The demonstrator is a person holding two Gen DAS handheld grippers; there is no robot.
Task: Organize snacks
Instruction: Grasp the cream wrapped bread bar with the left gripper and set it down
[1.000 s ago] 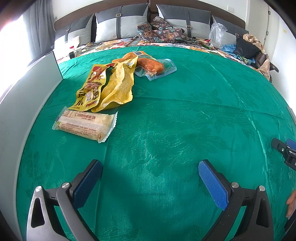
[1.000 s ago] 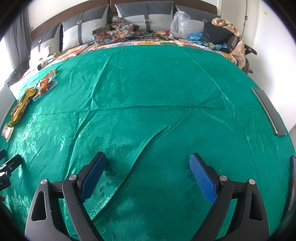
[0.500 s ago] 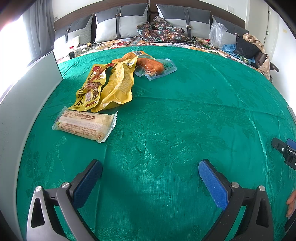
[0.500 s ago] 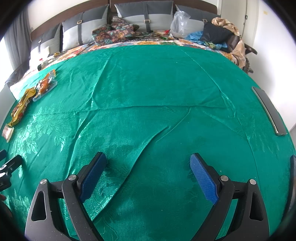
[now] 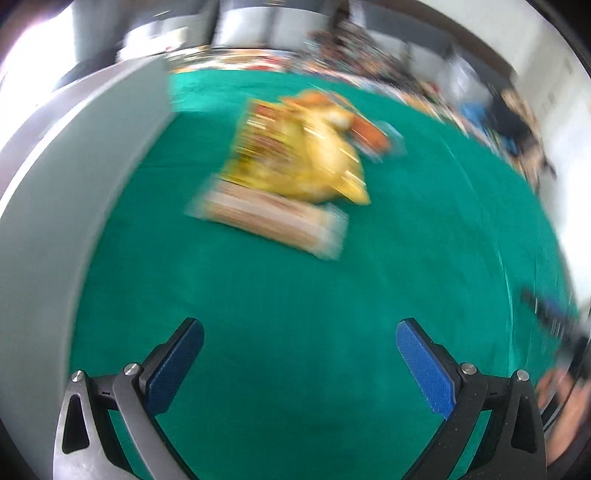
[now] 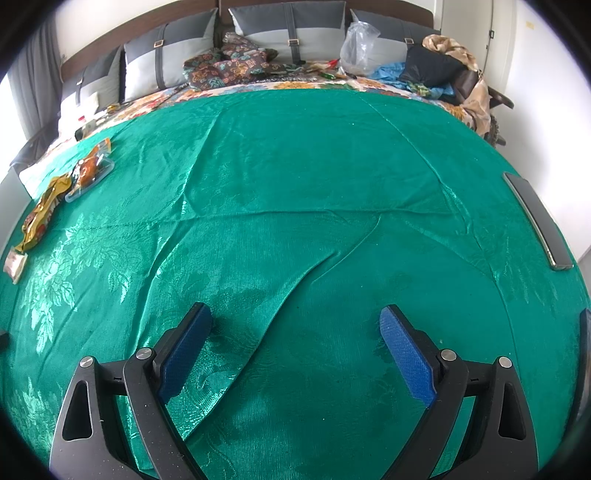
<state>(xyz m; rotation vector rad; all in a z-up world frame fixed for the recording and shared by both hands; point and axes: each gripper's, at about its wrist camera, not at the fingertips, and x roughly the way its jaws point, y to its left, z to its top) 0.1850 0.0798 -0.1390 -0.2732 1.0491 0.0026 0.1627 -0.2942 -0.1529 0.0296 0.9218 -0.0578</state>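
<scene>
The left gripper (image 5: pixel 299 354) hangs released over the green cloth (image 5: pixel 295 288), its blue pads (image 5: pixel 177 365) wide apart with nothing between them. Its view is smeared with motion blur, but the snacks show ahead of it: a pale wrapped bar (image 5: pixel 273 218) lies nearest, yellow bags (image 5: pixel 295 155) lie just behind it and seem to touch its far edge, and an orange snack in a clear pack (image 5: pixel 369 134) lies at the bags' far right. A grey panel (image 5: pixel 66 177) runs along the left side of the cloth, near the snacks. At the right edge of this view a dark blurred tool (image 5: pixel 554 321) and part of a hand (image 5: pixel 557 387) show. The right gripper (image 6: pixel 295 325) is likewise released and empty, low over a creased stretch of the cloth, well apart from the snacks. From its view they sit in a row at the far left: the bar (image 6: pixel 14 264) nearest, then the bags (image 6: pixel 40 214), then the clear pack (image 6: pixel 88 173). Grey pillows (image 6: pixel 280 29) and piled clothes (image 6: pixel 439 70) lie beyond the cloth, and a dark flat bar (image 6: pixel 539 221) rests at its right edge.
</scene>
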